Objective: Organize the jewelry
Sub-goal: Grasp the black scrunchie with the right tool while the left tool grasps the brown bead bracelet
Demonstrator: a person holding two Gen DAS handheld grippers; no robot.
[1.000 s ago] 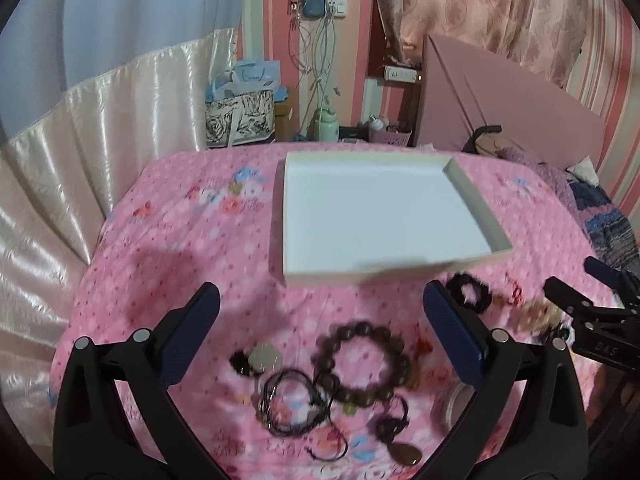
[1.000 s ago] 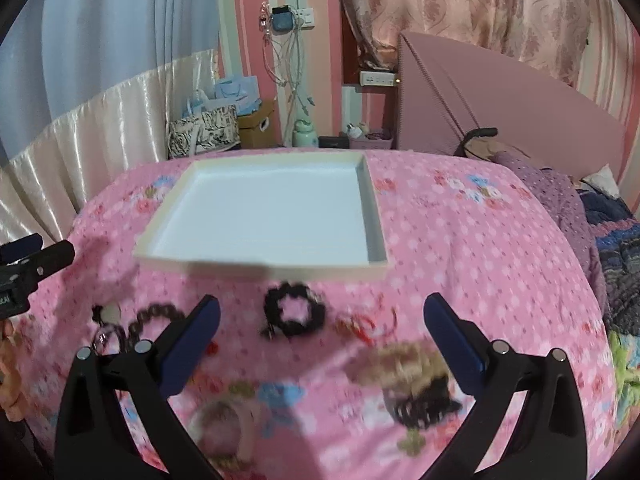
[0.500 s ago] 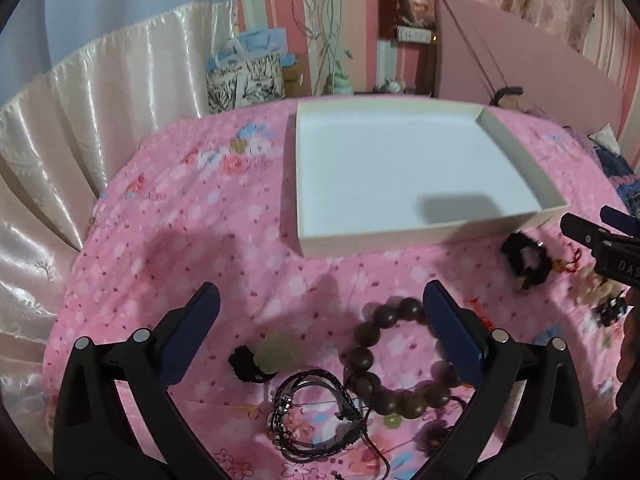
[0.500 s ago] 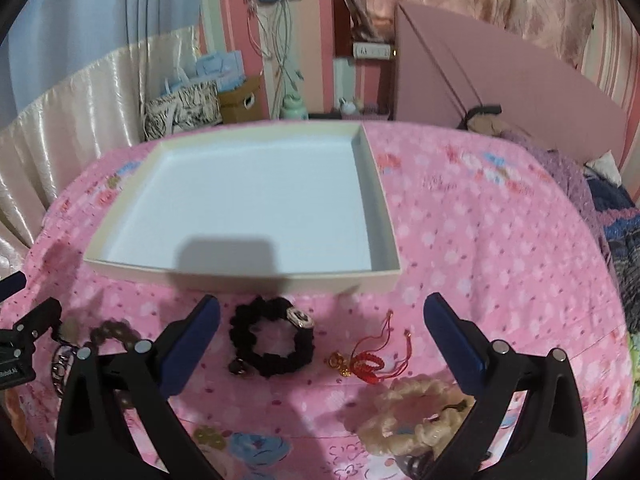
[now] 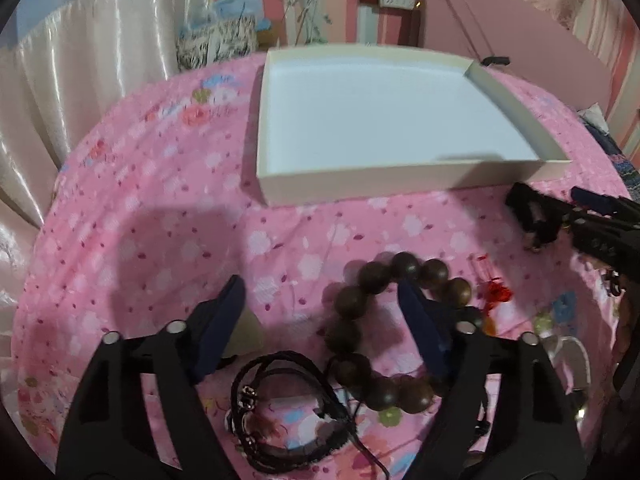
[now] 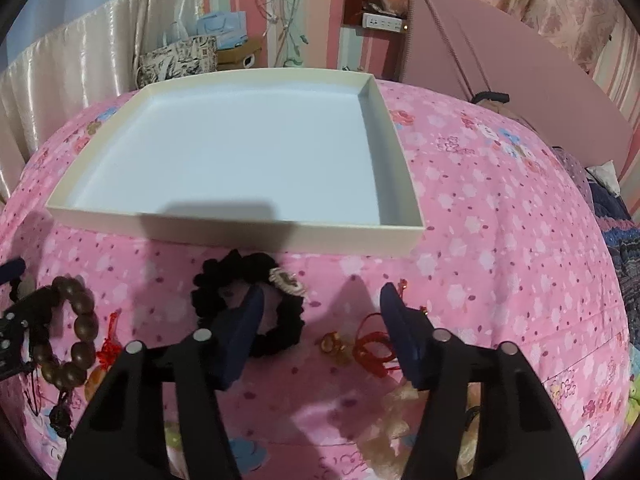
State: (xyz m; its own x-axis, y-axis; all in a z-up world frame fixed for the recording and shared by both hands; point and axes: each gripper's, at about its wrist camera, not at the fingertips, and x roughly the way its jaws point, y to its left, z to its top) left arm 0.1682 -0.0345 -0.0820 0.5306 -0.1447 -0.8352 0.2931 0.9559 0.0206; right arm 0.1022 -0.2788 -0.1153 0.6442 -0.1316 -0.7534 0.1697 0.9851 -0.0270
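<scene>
Nearest the left wrist camera, the left gripper [image 5: 320,292] hangs low over the pink floral bedspread [image 5: 160,200], its jaws partly apart and just closing in, pads pressing on nothing. Its right finger [image 5: 420,328] sits inside the ring of the brown bead bracelet [image 5: 360,320], whose left arc lies between the two fingers; the left finger [image 5: 224,320] overlaps a pale stone pendant [image 5: 246,334]. At six o'clock below them lies a tangle of black cord necklace [image 5: 280,400]. Toward three o'clock a small red knotted charm [image 5: 496,290] rests on the cloth.

In the right wrist view, the right gripper [image 6: 320,304] also stands part open, jaws just narrowing, gripping nothing. Its left finger [image 6: 240,332] covers the middle of the black scrunchie [image 6: 288,320], which carries a silvery ornament [image 6: 286,280] at its one o'clock edge. Beside the right finger [image 6: 400,332], toward six o'clock, lie a gold charm [image 6: 334,346] and red string [image 6: 372,346]. At five o'clock a cream frilly scrunchie [image 6: 384,432] is partly hidden.

Farther out, at twelve o'clock in both views, the shallow white tray [image 6: 224,228] sits on the bedspread with nothing in it. Beyond it hang striped walls and curtains [image 6: 100,60].
</scene>
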